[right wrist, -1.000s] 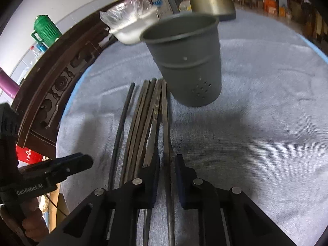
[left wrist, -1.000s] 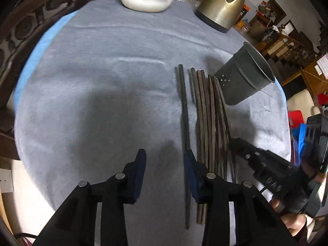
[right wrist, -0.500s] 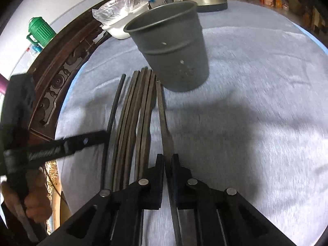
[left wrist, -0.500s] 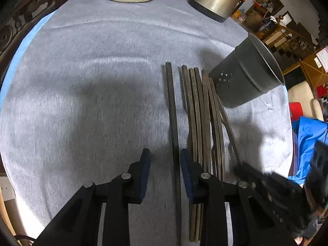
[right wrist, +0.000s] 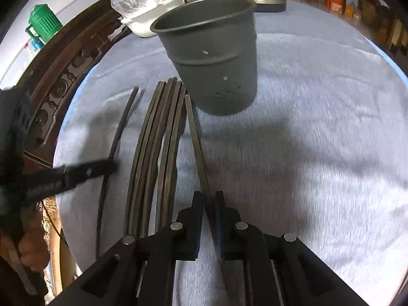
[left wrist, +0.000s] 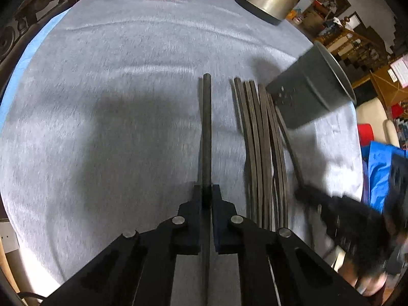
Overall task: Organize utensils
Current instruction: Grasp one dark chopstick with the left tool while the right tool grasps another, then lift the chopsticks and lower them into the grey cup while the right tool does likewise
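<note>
Each of your tongs has one chopstick. The left gripper (left wrist: 207, 196) is clamped on the black chopstick (left wrist: 206, 132), which runs straight up the middle of the frame, well left of the bundle of chopsticks (left wrist: 260, 153). The right gripper (right wrist: 207, 201) pinches a brown chopstick (right wrist: 196, 142), its jaws easing slightly apart; that stick points up toward the grey cup (right wrist: 216, 61) at upper centre. The cup stands nearer your right hand, just beyond the stick's tip.
</note>
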